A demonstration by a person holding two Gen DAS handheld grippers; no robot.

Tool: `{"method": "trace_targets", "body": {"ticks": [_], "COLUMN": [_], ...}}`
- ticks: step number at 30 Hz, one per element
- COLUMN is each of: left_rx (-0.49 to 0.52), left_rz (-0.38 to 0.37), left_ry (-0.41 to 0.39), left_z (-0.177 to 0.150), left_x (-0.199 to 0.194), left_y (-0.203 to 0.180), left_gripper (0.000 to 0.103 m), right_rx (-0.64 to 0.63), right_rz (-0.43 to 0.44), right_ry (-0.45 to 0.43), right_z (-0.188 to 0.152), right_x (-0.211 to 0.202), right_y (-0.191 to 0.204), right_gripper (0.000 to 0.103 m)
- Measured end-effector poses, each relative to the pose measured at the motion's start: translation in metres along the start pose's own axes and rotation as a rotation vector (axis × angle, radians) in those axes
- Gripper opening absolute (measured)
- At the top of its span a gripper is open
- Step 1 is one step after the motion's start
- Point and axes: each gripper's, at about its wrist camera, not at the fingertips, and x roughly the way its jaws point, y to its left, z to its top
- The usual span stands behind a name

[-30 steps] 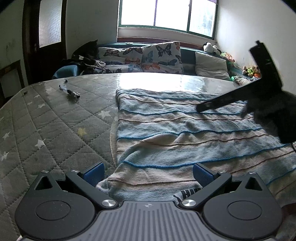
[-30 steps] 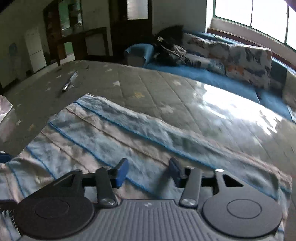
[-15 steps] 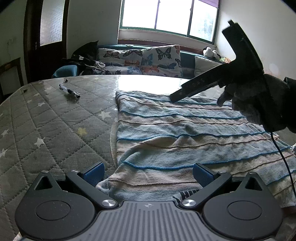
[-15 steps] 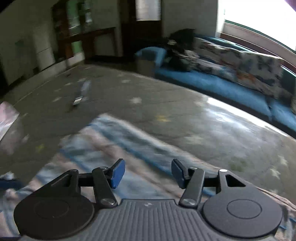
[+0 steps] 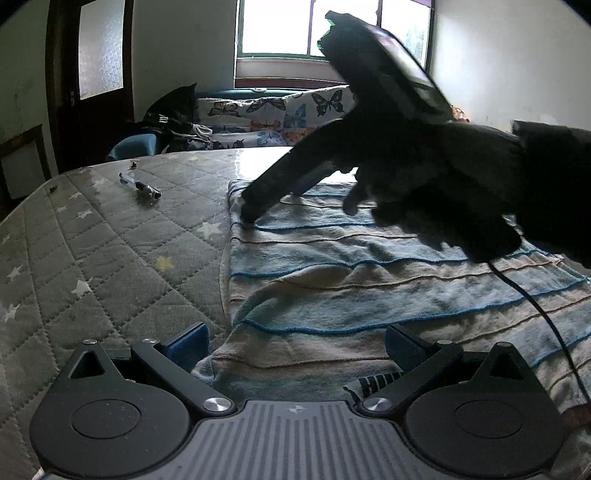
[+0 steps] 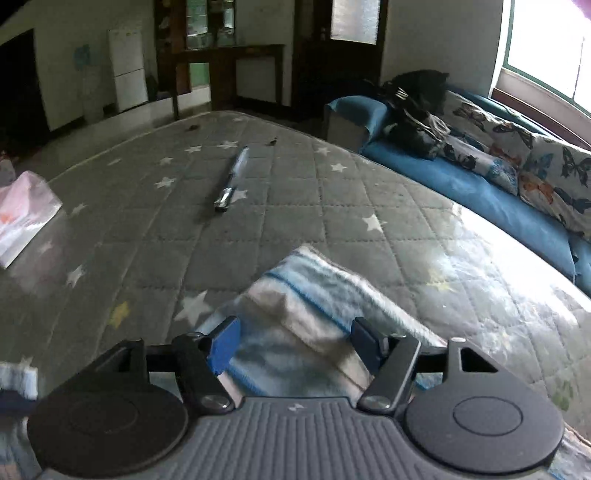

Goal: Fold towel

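- On the quilted mattress (image 5: 110,251) lies the striped towel (image 5: 369,280), spread wide, its left edge running along the star-patterned quilting
- Left tool (image 5: 295,341) sits low at the towel's near left corner, jaws wide apart; the rumpled corner lies between the blue pads (image 5: 186,341), which do not press on it
- Right tool (image 6: 291,339) points at the towel's far left corner (image 6: 306,288); its jaws are opening, the corner lies between the pads and neither pad pinches it
- From the left wrist view the right tool (image 5: 247,216) reaches across the towel as a dark shape, its tip down at that far corner, held by a dark gloved hand (image 5: 436,184)
- A thin black cable (image 5: 535,306) hangs from that hand across the towel's right part
- A pen (image 6: 231,181) lies on the mattress well apart from the towel, to the far left
- A pale plastic bag (image 6: 22,214) sits at the mattress's left edge in the right wrist view
- Beyond the mattress stands a blue sofa (image 6: 461,184) with butterfly cushions (image 5: 295,110) and a dark bundle (image 6: 417,107) at one end
- A window (image 5: 310,26) glares behind the sofa
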Motion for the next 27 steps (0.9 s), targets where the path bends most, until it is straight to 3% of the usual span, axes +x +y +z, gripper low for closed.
{"method": "trace_targets", "body": {"ticks": [9,15,17,27], "left_rx": [0.006,0.015,0.021,0.043], "left_rz": [0.005,0.012,0.017,0.035], "left_ry": [0.002,0.006,0.008,0.015], "left_z": [0.000,0.000,0.000,0.000], "left_x": [0.000,0.001,0.001,0.003], "left_y": [0.000,-0.002,-0.003,-0.007], "left_gripper": [0.103,0.103,0.103,0.103], "right_rx": [-0.067,-0.094,-0.084,0.004], "right_rz": [-0.021,-0.057,-0.062,-0.078], "right_ry": [0.081,0.184,0.200,0.257], "right_z": [-0.011,-0.049,-0.061,-0.119], "right_x": [-0.033,-0.059,-0.070,-0.132], "right_y": [0.002,0.007,0.008,0.008], "right_gripper": [0.069,0.070,0.074,0.075]}}
